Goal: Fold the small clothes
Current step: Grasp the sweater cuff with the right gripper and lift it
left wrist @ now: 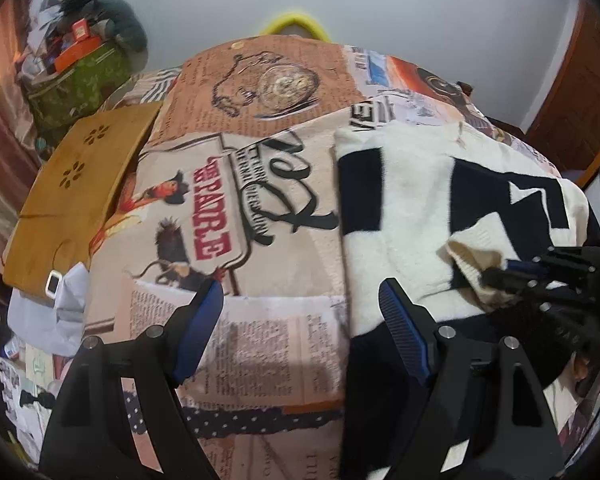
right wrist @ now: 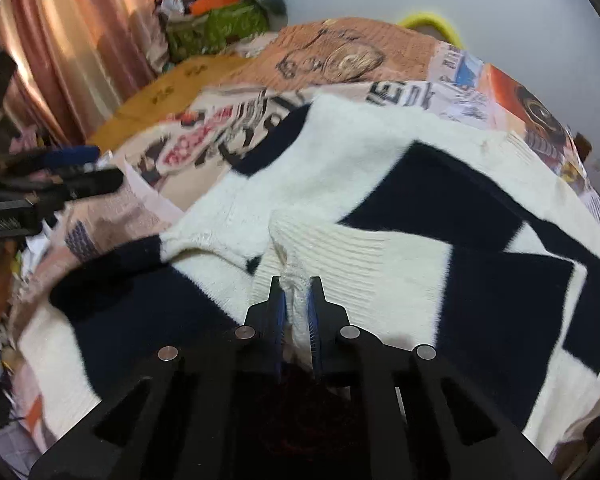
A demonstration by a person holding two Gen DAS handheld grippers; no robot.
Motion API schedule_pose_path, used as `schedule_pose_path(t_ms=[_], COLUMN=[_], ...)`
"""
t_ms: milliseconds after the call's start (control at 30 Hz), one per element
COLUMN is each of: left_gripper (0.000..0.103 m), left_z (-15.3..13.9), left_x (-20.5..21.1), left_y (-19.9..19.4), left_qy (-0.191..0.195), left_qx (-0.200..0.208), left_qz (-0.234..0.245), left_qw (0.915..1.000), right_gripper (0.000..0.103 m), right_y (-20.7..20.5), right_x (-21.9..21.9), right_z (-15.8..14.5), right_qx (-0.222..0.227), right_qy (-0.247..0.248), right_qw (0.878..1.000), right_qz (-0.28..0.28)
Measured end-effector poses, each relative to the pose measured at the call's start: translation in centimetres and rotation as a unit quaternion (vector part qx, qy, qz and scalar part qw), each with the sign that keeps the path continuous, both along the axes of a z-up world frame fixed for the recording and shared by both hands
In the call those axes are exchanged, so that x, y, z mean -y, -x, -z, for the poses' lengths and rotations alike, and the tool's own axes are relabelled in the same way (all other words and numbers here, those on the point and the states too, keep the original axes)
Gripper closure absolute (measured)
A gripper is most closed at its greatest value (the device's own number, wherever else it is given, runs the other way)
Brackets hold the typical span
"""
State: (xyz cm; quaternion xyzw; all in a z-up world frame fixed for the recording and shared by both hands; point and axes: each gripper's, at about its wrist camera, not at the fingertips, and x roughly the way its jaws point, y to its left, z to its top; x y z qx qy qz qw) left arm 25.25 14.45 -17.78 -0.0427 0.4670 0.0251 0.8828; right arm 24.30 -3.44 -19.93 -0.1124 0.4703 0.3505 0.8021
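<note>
A cream and navy block-patterned sweater (left wrist: 412,208) lies on the printed bedspread (left wrist: 236,208), at the right of the left wrist view, and it fills the right wrist view (right wrist: 360,184). My right gripper (right wrist: 296,300) is shut on the sweater's cream ribbed cuff (right wrist: 340,256), and it shows at the right edge of the left wrist view (left wrist: 500,276) gripping that cuff (left wrist: 476,258). My left gripper (left wrist: 300,300) is open and empty above the bedspread, just left of the sweater's edge; it shows at the left edge of the right wrist view (right wrist: 100,178).
A wooden lap tray (left wrist: 76,196) lies on the bed's left side. A green bag piled with clutter (left wrist: 80,80) stands behind it by the pink curtain (right wrist: 72,48). A yellow curved object (left wrist: 296,24) rises behind the bed against the white wall.
</note>
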Motion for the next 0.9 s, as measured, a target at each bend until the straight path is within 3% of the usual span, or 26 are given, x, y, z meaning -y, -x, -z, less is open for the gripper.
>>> schedule_pose_path(t_ms=[200, 367, 500, 633, 733, 767, 800, 900], left_gripper=[0.023, 0.023, 0.023, 0.024, 0.058, 0.076, 0.088, 0.096], left_z=[-0.9, -0.9, 0.7, 3.8, 5.7, 6.0, 6.1, 5.9], left_x=[3.5, 6.0, 7.4, 8.2, 8.3, 8.2, 8.0, 7.4], left_y=[-2.7, -6.3, -10.2, -13.2, -14.3, -14.3, -14.3, -14.2], left_qy=[-0.019, 0.002, 0.004, -0.038, -0.064, -0.065, -0.067, -0.066], left_qx=[0.006, 0.002, -0.023, -0.054, -0.066, -0.063, -0.054, -0.042], left_qz=[0.039, 0.059, 0.059, 0.05, 0.055, 0.058, 0.055, 0.046], left_qw=[0.999, 0.9982, 0.998, 0.9966, 0.9942, 0.9942, 0.9947, 0.9959], right_gripper=[0.095, 0.095, 0.095, 0.095, 0.095, 0.095, 0.095, 0.095], right_y=[-0.4, -1.8, -2.8, -3.0, -3.2, -3.3, -3.4, -3.6], right_x=[5.6, 12.7, 17.8, 21.9, 24.1, 24.8, 25.3, 26.7], right_z=[-4.0, -7.0, -7.3, -6.5, -5.8, -5.6, -5.5, -5.3], right_qx=[0.054, 0.091, 0.094, 0.094, 0.089, 0.086, 0.085, 0.082], right_qy=[-0.03, -0.038, -0.035, -0.023, -0.013, -0.011, -0.01, -0.009], right_qw=[0.997, 0.988, 0.978, 0.967, 0.961, 0.959, 0.957, 0.953], right_qz=[0.049, 0.121, 0.182, 0.234, 0.263, 0.271, 0.276, 0.292])
